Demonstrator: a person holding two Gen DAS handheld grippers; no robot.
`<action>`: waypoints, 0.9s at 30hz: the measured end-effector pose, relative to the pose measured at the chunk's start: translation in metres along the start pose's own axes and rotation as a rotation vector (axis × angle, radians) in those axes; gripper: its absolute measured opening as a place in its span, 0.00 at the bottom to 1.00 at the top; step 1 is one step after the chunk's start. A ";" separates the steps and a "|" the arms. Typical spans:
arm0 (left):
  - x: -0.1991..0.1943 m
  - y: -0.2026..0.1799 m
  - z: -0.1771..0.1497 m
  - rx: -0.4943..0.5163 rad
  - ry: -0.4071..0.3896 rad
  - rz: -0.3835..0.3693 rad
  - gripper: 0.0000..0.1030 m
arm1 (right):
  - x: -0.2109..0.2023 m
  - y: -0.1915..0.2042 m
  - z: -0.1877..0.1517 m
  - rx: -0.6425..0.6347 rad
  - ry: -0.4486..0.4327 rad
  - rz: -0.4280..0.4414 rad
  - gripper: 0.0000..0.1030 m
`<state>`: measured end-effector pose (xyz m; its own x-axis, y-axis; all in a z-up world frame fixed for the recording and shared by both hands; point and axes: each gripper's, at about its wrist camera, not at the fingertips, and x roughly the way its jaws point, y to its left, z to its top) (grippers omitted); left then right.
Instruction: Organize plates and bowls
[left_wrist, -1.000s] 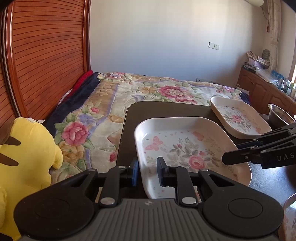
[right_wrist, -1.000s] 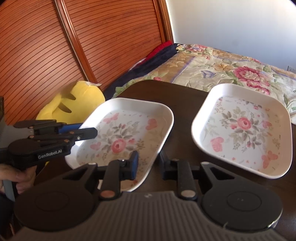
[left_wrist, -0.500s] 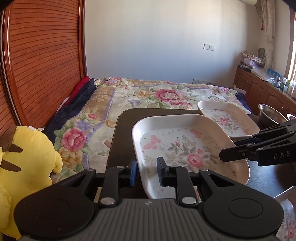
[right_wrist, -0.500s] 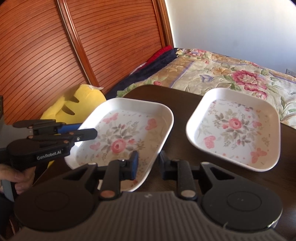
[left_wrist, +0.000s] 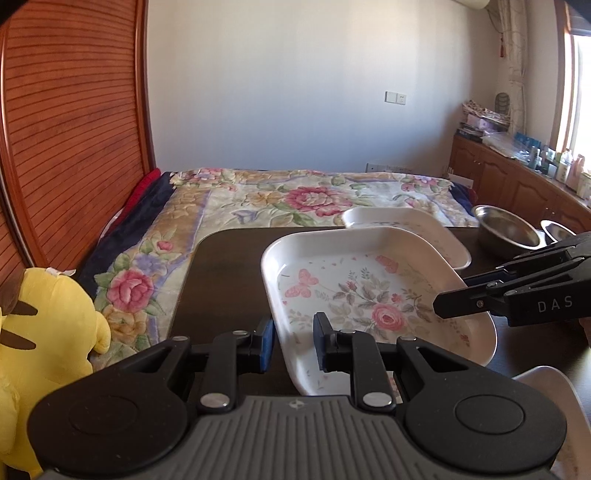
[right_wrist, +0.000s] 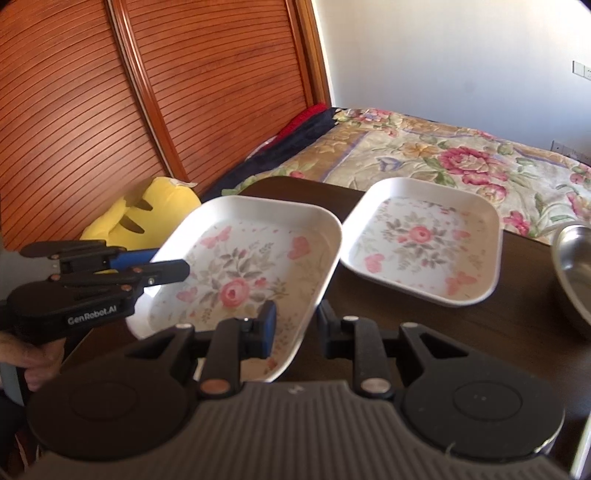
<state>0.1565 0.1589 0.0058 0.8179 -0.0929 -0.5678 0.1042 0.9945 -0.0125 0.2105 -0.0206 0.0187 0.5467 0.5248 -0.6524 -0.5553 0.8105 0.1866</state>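
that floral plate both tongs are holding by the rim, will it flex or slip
The floral plate likely stays stiff: it spans both tongs, left and right, without sagging. Its glossy rim looks slippery, so it could pivot. Probably light, since thin edge grips hold it.

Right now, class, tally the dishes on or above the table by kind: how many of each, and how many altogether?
Plates: 3 (held plate, far plate, corner plate, partly seen)
Bowls: 2 (bowl, second bowl)
Total: 5
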 end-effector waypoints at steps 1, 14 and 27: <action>-0.003 -0.004 0.000 0.005 -0.003 -0.003 0.21 | -0.004 -0.001 -0.001 0.002 -0.004 -0.003 0.25; -0.034 -0.049 -0.012 0.052 -0.016 -0.040 0.21 | -0.052 -0.011 -0.031 0.019 -0.040 -0.039 0.25; -0.064 -0.085 -0.037 0.068 -0.010 -0.080 0.21 | -0.088 -0.017 -0.073 0.051 -0.054 -0.062 0.25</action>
<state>0.0747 0.0824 0.0124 0.8109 -0.1729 -0.5590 0.2077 0.9782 -0.0012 0.1263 -0.0995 0.0193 0.6127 0.4852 -0.6238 -0.4872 0.8534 0.1852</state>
